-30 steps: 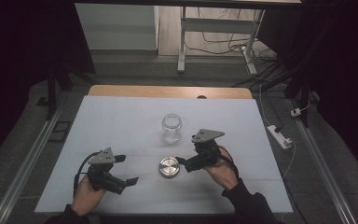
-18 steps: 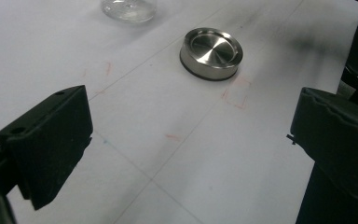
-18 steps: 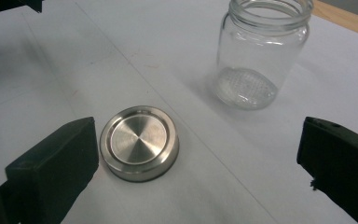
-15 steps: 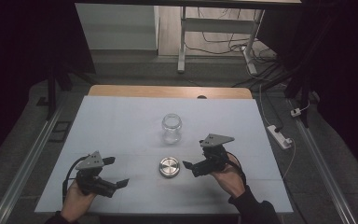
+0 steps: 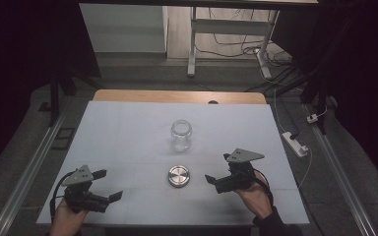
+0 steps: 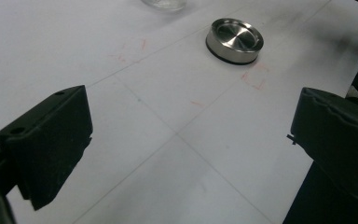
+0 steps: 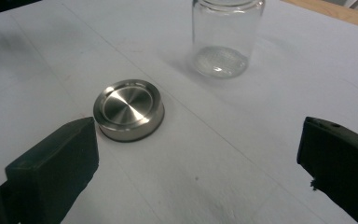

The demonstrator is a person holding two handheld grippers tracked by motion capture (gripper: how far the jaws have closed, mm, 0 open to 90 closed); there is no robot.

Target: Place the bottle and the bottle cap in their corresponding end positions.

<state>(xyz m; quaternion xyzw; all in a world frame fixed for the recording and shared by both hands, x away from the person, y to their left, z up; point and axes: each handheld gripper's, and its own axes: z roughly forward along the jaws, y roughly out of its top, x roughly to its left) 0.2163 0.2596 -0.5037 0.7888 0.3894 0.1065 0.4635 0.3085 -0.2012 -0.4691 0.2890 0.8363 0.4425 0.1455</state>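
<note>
The jar [image 6: 164, 3] is cut off at the top edge in the left gripper view; its rim [image 7: 227, 3] is cropped in the right gripper view.

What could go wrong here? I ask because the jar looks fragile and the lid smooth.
1. The glass jar stands upright and open, unsupported; a sideways nudge from the right claw could tip it.
2. The metal lid is low, round and polished, so wide-open jaws might slip off it.
3. The left claw is far off, so steadying the jar may come late.
</note>
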